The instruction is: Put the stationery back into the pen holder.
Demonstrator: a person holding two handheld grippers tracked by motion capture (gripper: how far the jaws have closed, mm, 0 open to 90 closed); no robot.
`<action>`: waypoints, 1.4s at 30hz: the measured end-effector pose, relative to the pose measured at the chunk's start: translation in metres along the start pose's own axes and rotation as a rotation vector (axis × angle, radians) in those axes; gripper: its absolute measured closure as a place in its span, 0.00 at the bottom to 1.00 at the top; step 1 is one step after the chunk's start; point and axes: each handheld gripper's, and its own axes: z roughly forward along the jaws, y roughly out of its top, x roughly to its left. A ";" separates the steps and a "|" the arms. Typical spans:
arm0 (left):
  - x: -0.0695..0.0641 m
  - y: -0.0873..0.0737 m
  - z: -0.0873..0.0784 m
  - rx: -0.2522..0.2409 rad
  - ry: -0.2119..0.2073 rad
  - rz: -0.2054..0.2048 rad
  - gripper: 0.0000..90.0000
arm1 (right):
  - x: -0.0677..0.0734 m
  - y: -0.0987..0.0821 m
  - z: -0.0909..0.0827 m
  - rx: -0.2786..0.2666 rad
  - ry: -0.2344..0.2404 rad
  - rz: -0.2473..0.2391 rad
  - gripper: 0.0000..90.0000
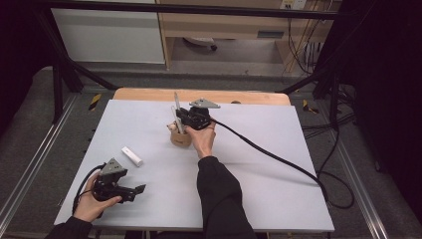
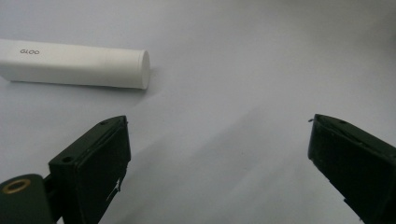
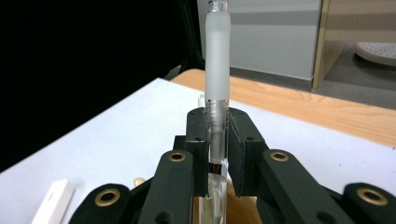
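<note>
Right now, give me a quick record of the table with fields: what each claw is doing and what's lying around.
right claw: shut on the pen, holding it upright over the wooden cup
left claw: open, nothing between its jaws, low over the table
white tube: lying on its side on the table, apart from the left claw, marked GLOO
wooden cup: standing near the table's middle, below the pen

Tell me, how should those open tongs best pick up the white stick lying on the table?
Grip the stick across its middle, coming straight down from above. It lies flat on the table with nothing beside it, and it is long and narrow, so one jaw can go down along each long side. The left tongs are open wide enough, I think, once turned square to the stick.
</note>
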 end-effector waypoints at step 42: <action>0.000 -0.003 -0.001 0.017 0.009 0.015 0.06 | 0.026 -0.002 -0.065 0.149 0.023 -0.085 0.16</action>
